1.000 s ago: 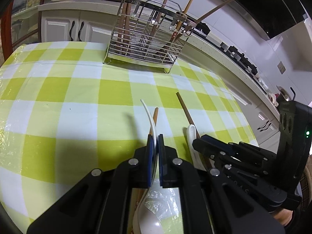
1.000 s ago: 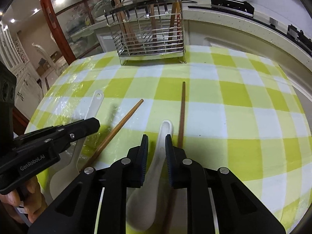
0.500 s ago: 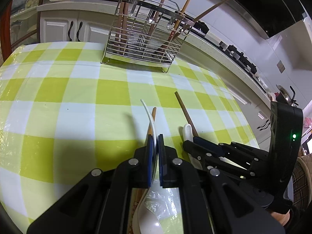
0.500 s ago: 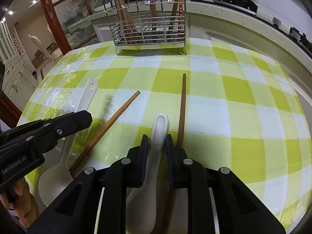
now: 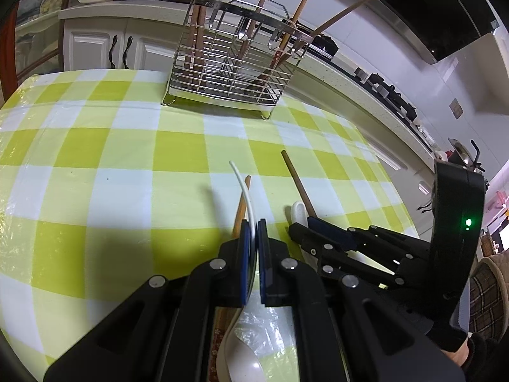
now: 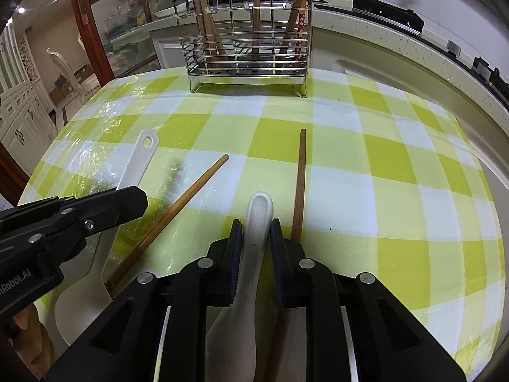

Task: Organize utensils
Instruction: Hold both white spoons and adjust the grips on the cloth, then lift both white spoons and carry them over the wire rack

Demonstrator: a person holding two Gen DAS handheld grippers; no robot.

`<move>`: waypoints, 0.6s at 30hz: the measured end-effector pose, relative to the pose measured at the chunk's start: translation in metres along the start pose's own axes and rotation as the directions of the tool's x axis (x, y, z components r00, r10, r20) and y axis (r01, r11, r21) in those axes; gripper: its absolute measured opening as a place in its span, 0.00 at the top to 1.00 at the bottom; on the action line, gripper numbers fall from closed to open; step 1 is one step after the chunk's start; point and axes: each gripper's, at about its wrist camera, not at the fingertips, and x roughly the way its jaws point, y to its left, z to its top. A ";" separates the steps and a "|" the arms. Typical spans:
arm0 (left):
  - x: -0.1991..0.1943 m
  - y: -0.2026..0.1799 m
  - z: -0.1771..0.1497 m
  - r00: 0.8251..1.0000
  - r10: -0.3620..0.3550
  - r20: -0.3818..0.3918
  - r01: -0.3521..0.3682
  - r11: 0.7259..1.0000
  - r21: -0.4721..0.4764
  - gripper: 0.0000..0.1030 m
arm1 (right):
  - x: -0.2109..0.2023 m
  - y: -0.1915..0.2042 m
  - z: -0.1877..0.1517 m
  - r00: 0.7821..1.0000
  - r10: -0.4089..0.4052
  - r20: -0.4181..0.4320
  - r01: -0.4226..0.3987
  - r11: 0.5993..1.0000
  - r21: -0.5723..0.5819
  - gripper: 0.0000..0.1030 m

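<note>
Checked tablecloth (image 5: 105,159), wire utensil rack (image 5: 229,73) at far edge, left gripper (image 5: 254,232) clamping white rice paddle (image 6: 136,162), right gripper (image 6: 256,232) clamping ceramic spoon (image 6: 258,219).

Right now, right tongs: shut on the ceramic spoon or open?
Shut on it. The right tongs have both blue pads pressed against the sides of the white ceramic spoon handle, no gap showing.
</note>
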 end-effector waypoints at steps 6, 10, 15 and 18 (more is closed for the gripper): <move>-0.002 -0.002 0.001 1.000 -0.003 0.005 0.003 1.000 0.003 0.95 | -0.009 -0.005 0.001 0.999 0.028 0.021 -0.028 0.999 0.020 0.84; -0.005 -0.006 0.002 1.000 -0.007 0.012 0.007 1.000 0.008 0.96 | -0.022 -0.007 0.006 0.998 0.032 0.053 -0.033 0.999 0.024 0.84; -0.011 -0.009 0.004 1.000 -0.008 0.022 0.007 1.000 0.016 0.96 | -0.038 -0.008 0.011 0.995 0.036 0.091 -0.039 0.999 0.029 0.84; -0.015 -0.012 0.004 0.999 -0.008 0.031 0.008 1.000 0.022 0.96 | -0.049 -0.008 0.012 0.993 0.035 0.113 -0.038 0.999 0.025 0.84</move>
